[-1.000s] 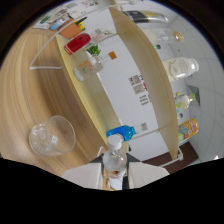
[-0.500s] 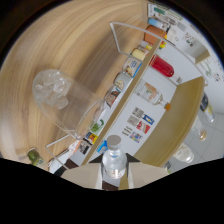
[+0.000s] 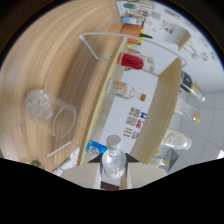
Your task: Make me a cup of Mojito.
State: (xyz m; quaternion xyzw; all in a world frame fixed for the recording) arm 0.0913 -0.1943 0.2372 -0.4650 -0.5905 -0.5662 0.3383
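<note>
A small clear bottle (image 3: pixel 113 162) with a grey cap stands between my fingers, and my gripper (image 3: pixel 114 176) is shut on its body. The whole view is tilted hard over, so the bottle leans with the gripper. A clear glass (image 3: pixel 52 112) with what looks like ice in its base sits on the wooden tabletop (image 3: pixel 55 60), ahead of the fingers and to the left. The bottle's cap is on, and its mouth is apart from the glass.
A wooden shelf unit (image 3: pixel 162 105) runs ahead of the fingers. It holds a red container (image 3: pixel 131 61), a clear bottle (image 3: pixel 122 90), a blue-labelled item (image 3: pixel 95 147) and a clear jar (image 3: pixel 177 141). A clear acrylic stand (image 3: pixel 100 45) sits beyond the glass.
The gripper has rolled over with the bottle still held, so the scene has swung round. The glass now lies nearer, left of the fingers.
</note>
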